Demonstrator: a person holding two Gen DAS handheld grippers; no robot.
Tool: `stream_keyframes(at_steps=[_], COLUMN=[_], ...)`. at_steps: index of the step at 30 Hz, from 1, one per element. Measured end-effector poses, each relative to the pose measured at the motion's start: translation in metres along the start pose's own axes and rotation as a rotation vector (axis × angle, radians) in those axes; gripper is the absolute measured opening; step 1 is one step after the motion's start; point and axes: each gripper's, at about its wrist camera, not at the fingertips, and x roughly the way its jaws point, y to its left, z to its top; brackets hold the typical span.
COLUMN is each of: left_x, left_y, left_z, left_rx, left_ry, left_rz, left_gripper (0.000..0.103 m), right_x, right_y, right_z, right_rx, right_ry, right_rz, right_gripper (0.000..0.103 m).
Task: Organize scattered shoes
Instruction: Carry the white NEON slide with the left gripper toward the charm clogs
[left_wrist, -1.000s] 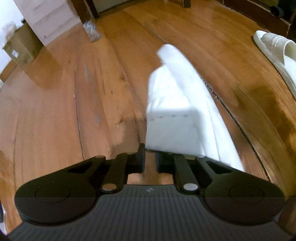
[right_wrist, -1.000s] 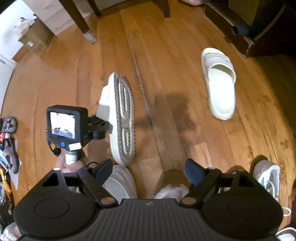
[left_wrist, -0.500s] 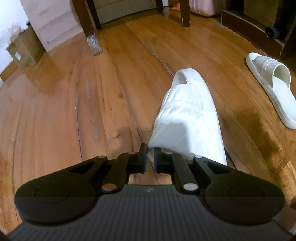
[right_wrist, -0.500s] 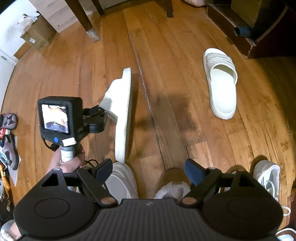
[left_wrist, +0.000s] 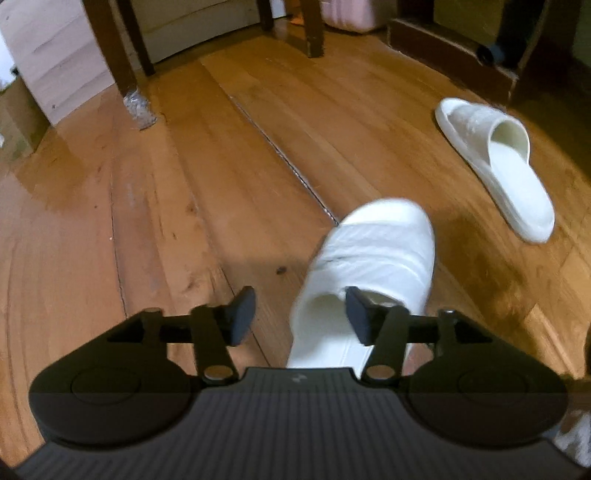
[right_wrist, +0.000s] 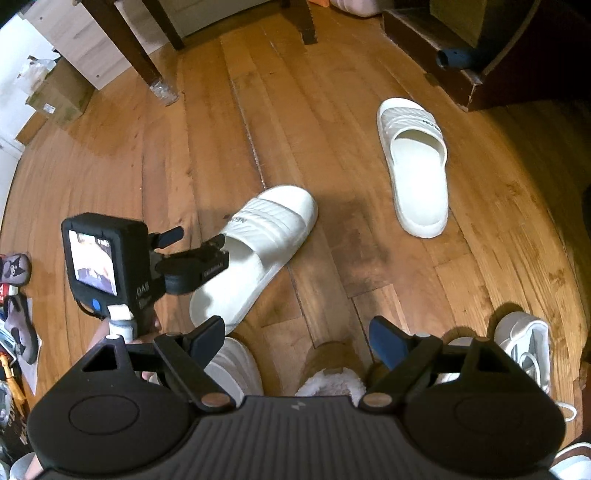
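Observation:
A white slide sandal (left_wrist: 376, 251) lies sole-down on the wooden floor, toe pointing away. My left gripper (left_wrist: 301, 315) hovers just over its heel end. Its jaws are opening; the sandal's left rim runs between them and neither pad touches it. From the right wrist view the same sandal (right_wrist: 273, 221) lies angled, with the left gripper (right_wrist: 192, 240) at its left edge. Its mate, a second white slide (right_wrist: 417, 173), lies upright on the floor further right and is also seen as the second slide (left_wrist: 495, 166). My right gripper (right_wrist: 295, 338) hangs open above the person's slippered feet, holding nothing.
A white sneaker (right_wrist: 524, 343) sits at the right near the person's feet. Small dark shoes (right_wrist: 14, 266) and clutter lie at the far left. Dark table legs (right_wrist: 147, 66) and a cardboard box (right_wrist: 59, 96) stand at the back left, a dark wooden step (right_wrist: 469, 85) at the back right.
The sandal, held on edge in my shut left gripper, turned over and came down flat on its sole. The left jaws then opened and let it go. The right gripper kept still.

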Motion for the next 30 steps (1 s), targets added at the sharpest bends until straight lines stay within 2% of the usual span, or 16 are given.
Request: stream_keyframes(at_steps=[2, 4, 7, 8, 10, 11, 12, 14, 16, 20, 24, 25, 26, 30], left_x=[0.006, 0.013, 0.022, 0.025, 0.03, 0.032, 0.034, 0.037, 0.036, 0.021, -0.005, -0.012, -0.019, -0.059], left_y=[-0.006, -0.009, -0.013, -0.013, -0.011, -0.011, -0.011, -0.011, -0.011, 0.0, 0.013, 0.018, 0.024, 0.046], left_z=[-0.004, -0.008, -0.011, -0.01, -0.008, -0.008, -0.007, -0.007, -0.006, 0.003, 0.013, 0.015, 0.016, 0.024], left_rx=[0.052, 0.087, 0.087, 0.072, 0.045, 0.04, 0.039, 0.028, -0.011, -0.14, -0.165, -0.183, -0.203, -0.24], left_ry=[0.004, 0.013, 0.035, 0.048, 0.043, 0.039, 0.037, 0.038, 0.043, 0.043, -0.033, -0.048, -0.059, -0.128], left_rz=[0.019, 0.02, 0.011, 0.008, -0.009, -0.011, -0.008, -0.001, -0.001, -0.084, -0.068, -0.074, -0.082, -0.088], left_gripper=[0.07, 0.07, 0.07, 0.067, 0.058, 0.044, 0.023, 0.008, 0.008, 0.008, 0.007, 0.001, 0.0, 0.0], right_x=[0.001, 0.001, 0.0, 0.0, -0.001, -0.001, -0.002, -0.002, -0.001, 0.003, 0.004, 0.005, 0.005, 0.008], right_y=[-0.001, -0.001, -0.001, -0.001, 0.0, 0.003, 0.005, 0.008, 0.008, 0.004, 0.0, 0.0, 0.0, 0.004], right_z=[0.001, 0.002, 0.003, 0.003, 0.003, 0.002, 0.002, 0.0, -0.001, -0.002, 0.0, 0.001, 0.001, 0.002], right_rx=[0.002, 0.007, 0.028, 0.033, 0.025, 0.015, 0.005, -0.01, -0.012, 0.004, 0.022, 0.024, 0.026, 0.025], right_ry=[0.0, 0.0, -0.006, -0.006, -0.009, -0.013, -0.02, -0.024, -0.018, 0.0, 0.001, 0.0, 0.001, 0.009], right_rz=[-0.001, 0.002, 0.024, 0.035, 0.035, 0.024, 0.016, 0.003, 0.001, -0.002, -0.002, 0.001, 0.004, 0.015], right_gripper=[0.086, 0.086, 0.086, 0.086, 0.086, 0.086, 0.086, 0.086, 0.086, 0.086, 0.086, 0.086, 0.086, 0.086])
